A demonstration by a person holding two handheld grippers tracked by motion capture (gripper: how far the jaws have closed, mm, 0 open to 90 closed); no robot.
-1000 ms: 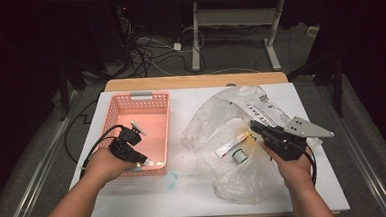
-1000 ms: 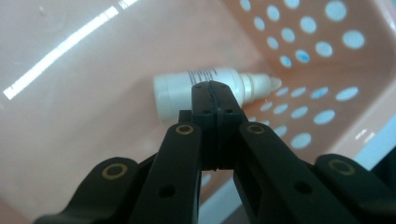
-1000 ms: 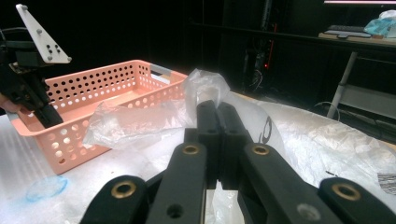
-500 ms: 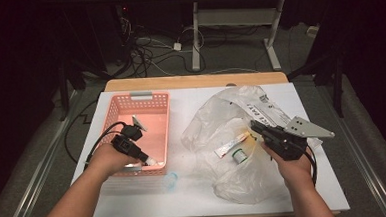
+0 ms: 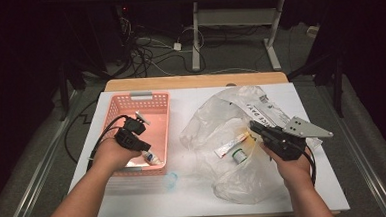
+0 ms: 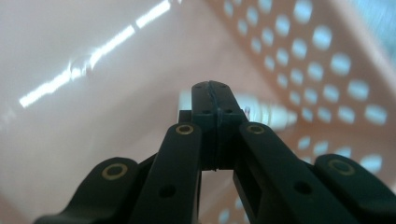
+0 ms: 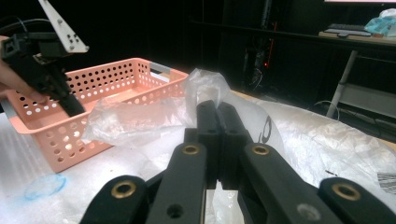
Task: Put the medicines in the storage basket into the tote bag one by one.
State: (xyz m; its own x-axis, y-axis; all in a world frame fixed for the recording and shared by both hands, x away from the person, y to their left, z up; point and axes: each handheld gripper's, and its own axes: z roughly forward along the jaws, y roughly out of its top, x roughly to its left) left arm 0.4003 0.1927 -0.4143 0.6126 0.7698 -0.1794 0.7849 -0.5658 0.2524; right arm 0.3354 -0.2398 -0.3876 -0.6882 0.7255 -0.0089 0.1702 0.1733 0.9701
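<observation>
Our left gripper (image 5: 142, 145), fingers together, dips inside the pink basket (image 5: 156, 98) near its right wall, just beside the white bottle (image 5: 151, 157). Our right gripper (image 5: 258, 130), fingers together, hovers over the plastic bag (image 5: 245, 181) mid-bench (image 5: 195, 198).

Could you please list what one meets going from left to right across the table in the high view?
Left claw → pink basket → small white bottle inside it → clear plastic bag → tube → small green-capped jar → right claw.
</observation>
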